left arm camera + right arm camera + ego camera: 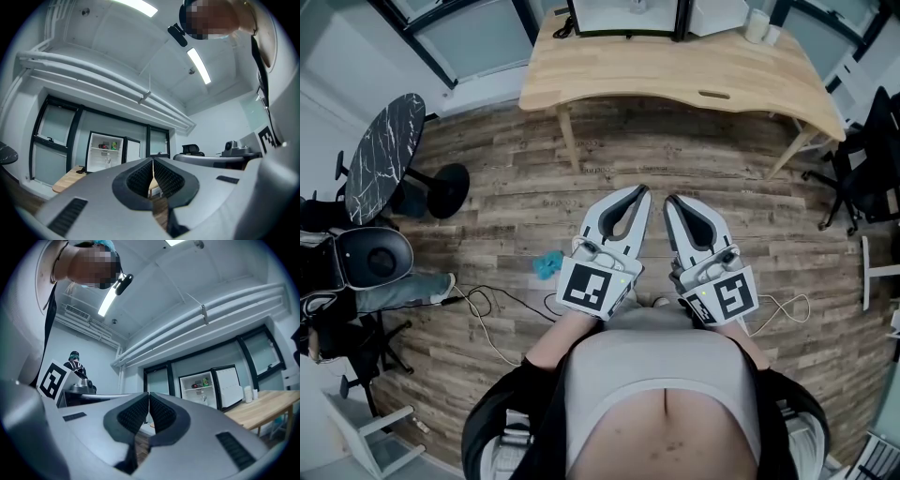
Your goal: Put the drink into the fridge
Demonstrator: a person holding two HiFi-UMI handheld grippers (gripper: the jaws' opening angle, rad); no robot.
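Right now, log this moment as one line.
left hand-held gripper: shut, empty | right hand-held gripper: shut, empty | fridge: on wooden desk, door open

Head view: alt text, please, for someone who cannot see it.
The left tool and right tool, both shut and empty, are held side by side above a wood floor, pointing toward a desk. A round black table stands at the left.

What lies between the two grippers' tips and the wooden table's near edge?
Nothing but bare plank floor, as the head view shows, from the left gripper and right gripper up to the wooden table.
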